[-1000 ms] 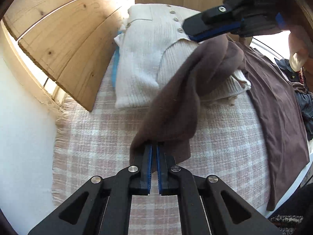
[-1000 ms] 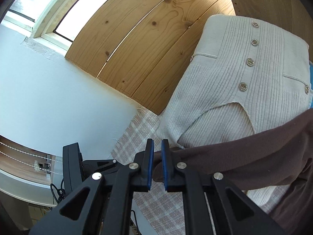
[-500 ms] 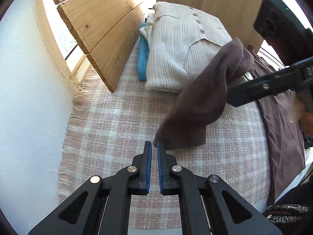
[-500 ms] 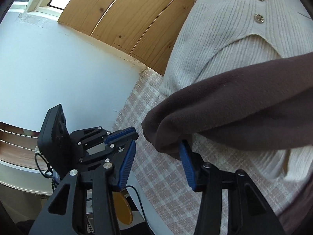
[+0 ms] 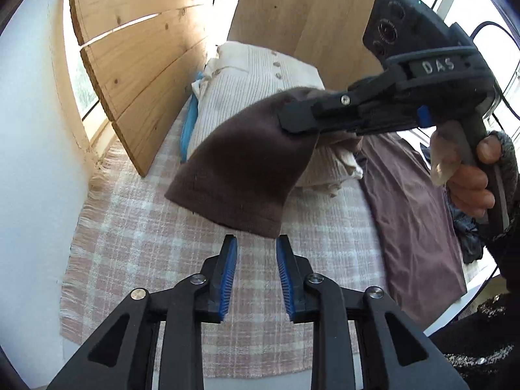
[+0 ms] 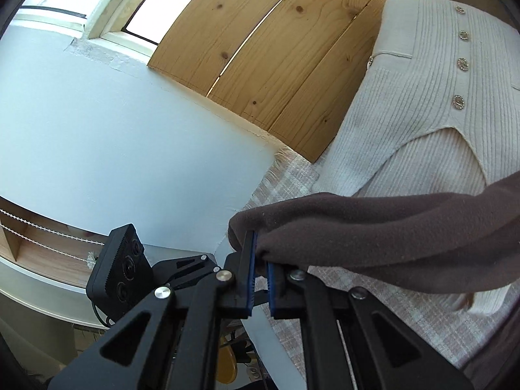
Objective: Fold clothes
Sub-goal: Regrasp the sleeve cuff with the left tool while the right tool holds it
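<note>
fingers of the right gripper (image 6: pixel 260 268) pinch the brown fleece sleeve (image 5: pixel 243 169) mid-frame, lifting it over the pink checked cloth (image 5: pixel 136 247); left gripper (image 5: pixel 256 243) at bottom centre, fingers apart, empty; folded cream ribbed cardigan (image 6: pixel 432 104) upper right

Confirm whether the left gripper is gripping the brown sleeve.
No: the left gripper is open below the brown sleeve, gripping nothing.

Both wrist views look down closely, sharing the brown sleeve (image 5: pixel 240 169) and cream cardigan (image 6: pixel 432 123).
</note>
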{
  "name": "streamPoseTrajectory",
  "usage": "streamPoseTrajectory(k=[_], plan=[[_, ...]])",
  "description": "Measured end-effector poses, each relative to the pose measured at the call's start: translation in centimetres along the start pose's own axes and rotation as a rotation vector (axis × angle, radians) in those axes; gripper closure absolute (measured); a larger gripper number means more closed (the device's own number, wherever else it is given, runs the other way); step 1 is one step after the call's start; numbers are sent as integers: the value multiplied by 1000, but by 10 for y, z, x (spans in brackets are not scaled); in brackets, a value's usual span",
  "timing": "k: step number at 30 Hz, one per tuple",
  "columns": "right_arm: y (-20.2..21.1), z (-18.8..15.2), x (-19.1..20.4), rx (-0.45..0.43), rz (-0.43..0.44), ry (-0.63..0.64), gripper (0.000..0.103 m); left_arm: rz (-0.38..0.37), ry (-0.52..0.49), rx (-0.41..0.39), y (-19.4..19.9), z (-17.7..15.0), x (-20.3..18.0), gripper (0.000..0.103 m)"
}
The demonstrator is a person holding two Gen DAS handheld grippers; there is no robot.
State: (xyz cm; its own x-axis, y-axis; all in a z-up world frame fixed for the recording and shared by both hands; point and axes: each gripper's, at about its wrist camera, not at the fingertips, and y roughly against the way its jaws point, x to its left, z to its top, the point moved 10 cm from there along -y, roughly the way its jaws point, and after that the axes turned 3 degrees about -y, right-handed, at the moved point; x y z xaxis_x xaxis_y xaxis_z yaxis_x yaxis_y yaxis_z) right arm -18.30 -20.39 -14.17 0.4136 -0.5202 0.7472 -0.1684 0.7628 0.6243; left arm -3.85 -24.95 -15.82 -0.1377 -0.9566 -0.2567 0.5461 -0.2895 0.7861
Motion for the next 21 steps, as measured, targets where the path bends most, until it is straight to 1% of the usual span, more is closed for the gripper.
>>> streamPoseTrajectory(k=[2,5,6,9,11,12,14,18,20,21], plan=[[2,-1,1,-6,4,1,97,7,13,-15,-2,11,4,75],[7,2,-4,-21,6,-8,97,-43,44,-33,-2,19,-3,78],[9,2,-4,-25,9,-11,97,-45,36,-33,-2,20,-7,78],[14,2,0,-36,20,-15,97,-9,-22,-35,3,16,-18,78],[18,-1,1,-36,28,-16,97,10,-35,-27,4,13,-20,78],[21,-3,2,-36,30,-14,97,19,-34,-23,4,11,-19,78],[21,-5,3,-31,31,-8,97,20,-1,-31,4,11,-13,78],[15,-8,4,-24,28,-7,97,7,34,-67,4,23,-8,79],[15,-8,3,-21,30,-9,97,-66,45,-74,7,27,-16,101],[15,-8,3,-19,31,-11,94,-104,43,-79,11,29,-21,101]])
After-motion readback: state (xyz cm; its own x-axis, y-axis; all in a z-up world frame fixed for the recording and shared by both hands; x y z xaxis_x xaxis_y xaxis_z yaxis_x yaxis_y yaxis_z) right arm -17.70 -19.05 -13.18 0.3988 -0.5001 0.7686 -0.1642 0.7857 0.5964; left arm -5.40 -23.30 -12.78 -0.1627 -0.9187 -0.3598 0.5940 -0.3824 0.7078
